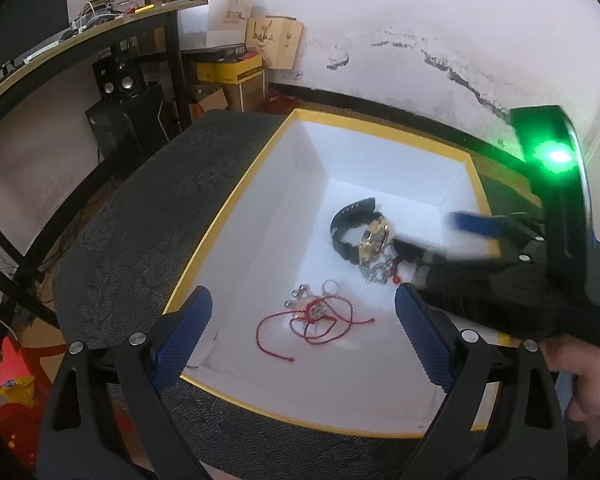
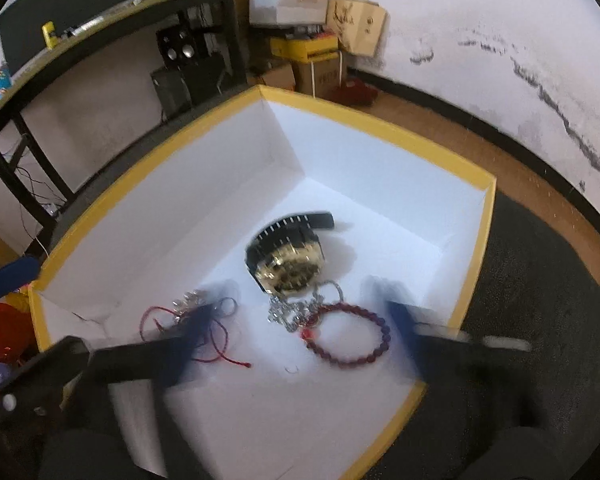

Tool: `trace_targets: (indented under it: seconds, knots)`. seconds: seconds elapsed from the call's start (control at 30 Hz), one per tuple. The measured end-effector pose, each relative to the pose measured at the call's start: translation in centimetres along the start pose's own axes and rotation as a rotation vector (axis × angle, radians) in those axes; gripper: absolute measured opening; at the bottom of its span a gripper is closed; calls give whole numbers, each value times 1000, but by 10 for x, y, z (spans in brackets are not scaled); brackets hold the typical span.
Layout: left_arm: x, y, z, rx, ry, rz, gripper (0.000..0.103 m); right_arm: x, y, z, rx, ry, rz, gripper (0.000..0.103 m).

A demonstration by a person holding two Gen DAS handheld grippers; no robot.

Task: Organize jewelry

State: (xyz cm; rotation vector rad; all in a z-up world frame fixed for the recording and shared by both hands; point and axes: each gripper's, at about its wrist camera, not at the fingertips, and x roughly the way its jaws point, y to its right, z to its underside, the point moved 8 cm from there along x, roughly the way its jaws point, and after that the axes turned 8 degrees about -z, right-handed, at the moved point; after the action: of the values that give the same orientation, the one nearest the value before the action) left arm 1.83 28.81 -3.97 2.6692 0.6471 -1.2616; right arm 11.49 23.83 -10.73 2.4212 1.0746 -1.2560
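We log a yellow-rimmed white box (image 2: pixel 384 136) on the dark surface (image 1: pixel 148 216) | watch (image 2: pixel 288 264), beaded bracelet (image 2: pixel 346 336), red cord (image 1: pixel 312 326) on its floor | right claw (image 2: pixel 296 334), left claw (image 1: pixel 300 336) wide open, empty.

Both wrist views look steeply down, close (shared) over the box (image 1: pixel 236 208).
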Motion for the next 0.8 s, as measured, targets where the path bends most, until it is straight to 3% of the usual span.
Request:
trace_targets:
  seconds: [0.17,0.37,0.5,0.63,0.8]
  knots:
    - [-11,3,-10,-28,39,32,95,-42,16,-14,35,96,37,97]
    - [-15,21,-19,-50,59,55,97,-118,71,-9,157,200,117,97]
    - [-24,52,-24,-47,74,121,97,-165,127,27,255,217,227,97]
    - [-39,111,-25,3,84,221,97,-208,179,79,339,234,339,97]
    - [-52,188,-15,68,72,330,97,-243,225,152,481,205,409,97]
